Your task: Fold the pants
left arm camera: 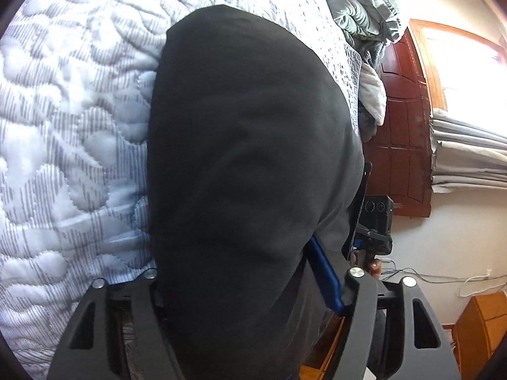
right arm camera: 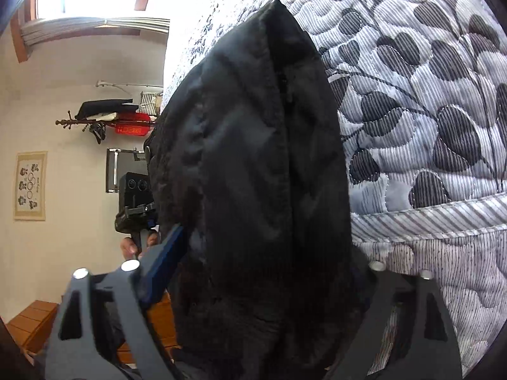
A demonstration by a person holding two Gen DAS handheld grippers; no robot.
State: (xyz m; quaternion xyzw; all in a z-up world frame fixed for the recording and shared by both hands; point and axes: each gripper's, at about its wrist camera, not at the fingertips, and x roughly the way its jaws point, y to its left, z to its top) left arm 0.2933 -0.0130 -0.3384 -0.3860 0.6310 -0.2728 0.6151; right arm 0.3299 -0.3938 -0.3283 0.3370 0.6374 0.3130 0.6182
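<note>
Black pants bunched in both tools over the quilted bed

The pants (left arm camera: 247, 158) fill the middle of each wrist view, their far end lying on the grey-and-white quilt (left arm camera: 69, 120) of the bed. The left tool (left arm camera: 250, 285) is clamped on the cloth, a blue pad (left arm camera: 326, 275) pressing its side. The right tool (right arm camera: 253, 272) likewise grips the pants beside a seam, with the leaf-patterned part of the quilt beyond. No earlier view is given for comparison.

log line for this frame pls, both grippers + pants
task: fold pants | left gripper: black pants between fingers | right gripper: same, pants bunched between fingers | surface: quilted bedspread | fold: not yet done
</note>
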